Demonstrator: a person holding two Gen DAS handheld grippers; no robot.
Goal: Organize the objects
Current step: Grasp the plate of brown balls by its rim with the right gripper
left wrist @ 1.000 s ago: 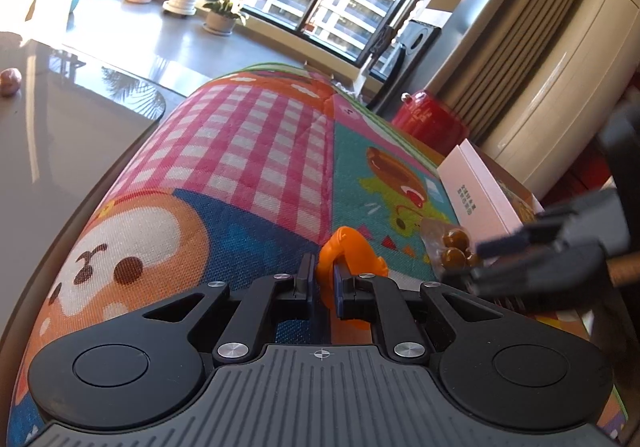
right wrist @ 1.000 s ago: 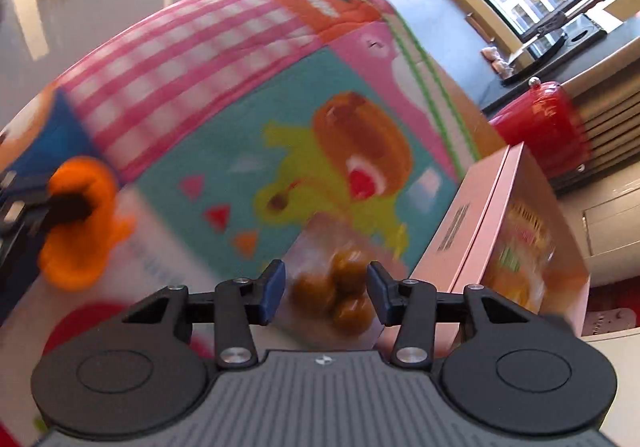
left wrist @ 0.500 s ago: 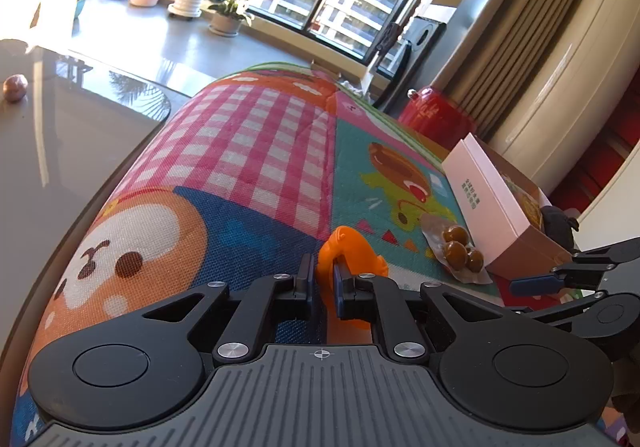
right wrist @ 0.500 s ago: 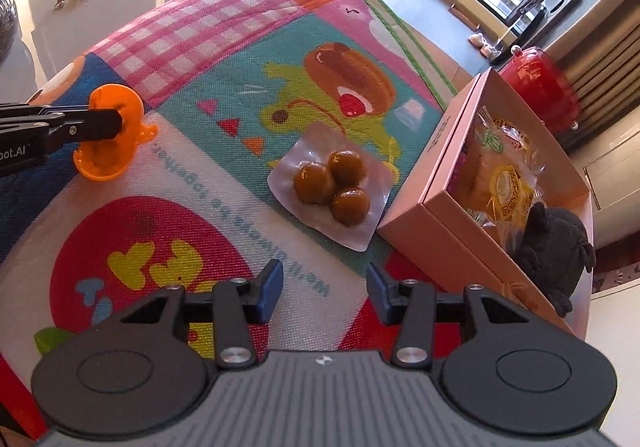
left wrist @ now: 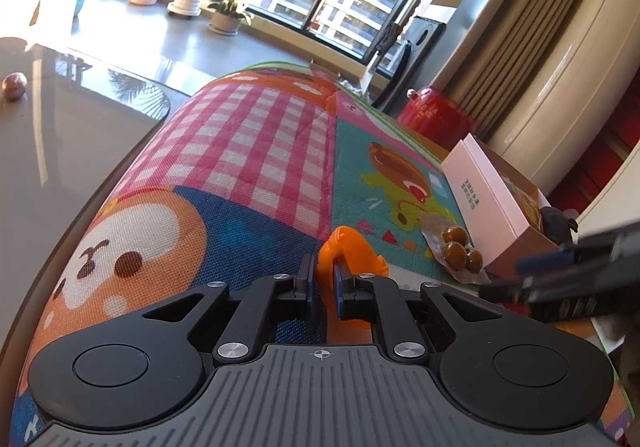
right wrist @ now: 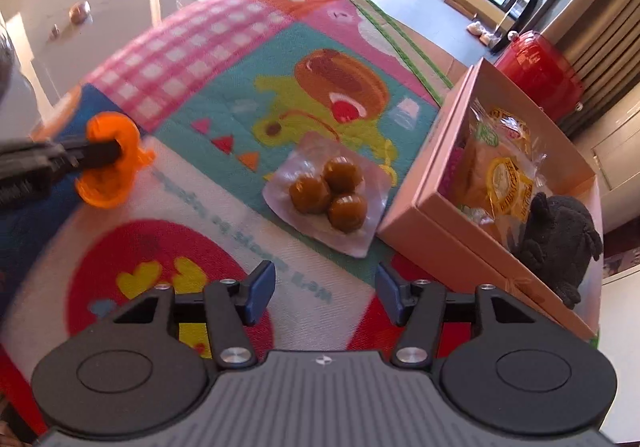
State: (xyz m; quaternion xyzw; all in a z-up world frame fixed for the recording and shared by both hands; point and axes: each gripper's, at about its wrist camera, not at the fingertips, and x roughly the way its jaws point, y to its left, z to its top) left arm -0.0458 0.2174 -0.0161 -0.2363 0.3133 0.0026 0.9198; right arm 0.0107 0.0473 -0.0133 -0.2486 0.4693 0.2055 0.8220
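The left gripper (left wrist: 322,279) pinched the orange toy (left wrist: 352,253) between nearly closed fingers, while the right gripper (right wrist: 326,293), jaws just widened and empty, hung short of the candy packet (right wrist: 330,193).

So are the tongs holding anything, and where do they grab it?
The left tongs pinch the orange plastic toy by its thin rim. The right tongs hold nothing; they have just been opening.

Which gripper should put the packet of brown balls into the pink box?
Right. The right gripper is open and empty, near the packet of brown balls beside the pink box. The left gripper is shut on the orange toy.
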